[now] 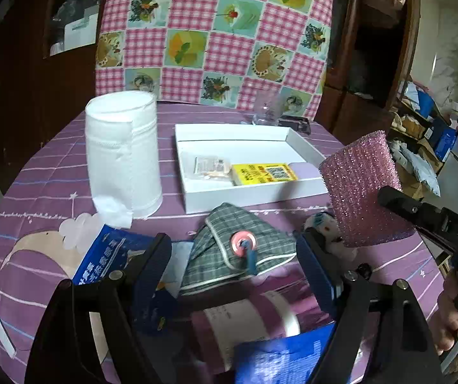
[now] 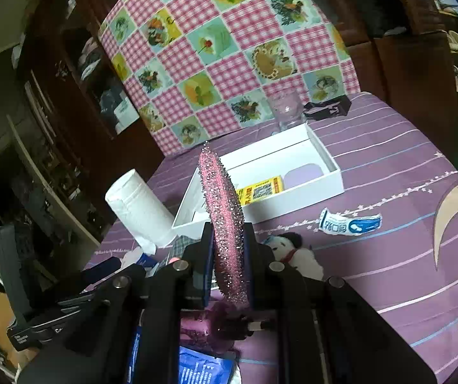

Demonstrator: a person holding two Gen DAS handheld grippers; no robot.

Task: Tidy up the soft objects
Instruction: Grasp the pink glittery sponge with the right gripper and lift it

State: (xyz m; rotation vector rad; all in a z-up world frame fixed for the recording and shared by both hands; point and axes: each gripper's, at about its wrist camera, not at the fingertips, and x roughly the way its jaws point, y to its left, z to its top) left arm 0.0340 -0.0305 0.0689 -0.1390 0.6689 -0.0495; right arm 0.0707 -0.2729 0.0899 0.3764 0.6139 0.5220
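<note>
My right gripper (image 2: 229,246) is shut on a pink glittery sponge (image 2: 221,204), held edge-up above the table; the same sponge (image 1: 363,188) shows at the right of the left wrist view. My left gripper (image 1: 233,243) hangs open over a folded grey plaid cloth (image 1: 229,249) with a pink button, touching nothing. A white tray (image 1: 251,198) behind the cloth holds a yellow pack (image 1: 262,172), a lilac pad (image 1: 305,171) and a small clear packet. A small plush toy (image 2: 296,249) lies just below the sponge.
A white paper roll (image 1: 122,156) stands left of the tray. A blue packet (image 1: 107,252) lies at the near left. A squashed tube (image 2: 350,224) lies right of the plush toy. A clear glass (image 1: 269,110) stands behind the tray, before a checked cloth backdrop (image 1: 213,32).
</note>
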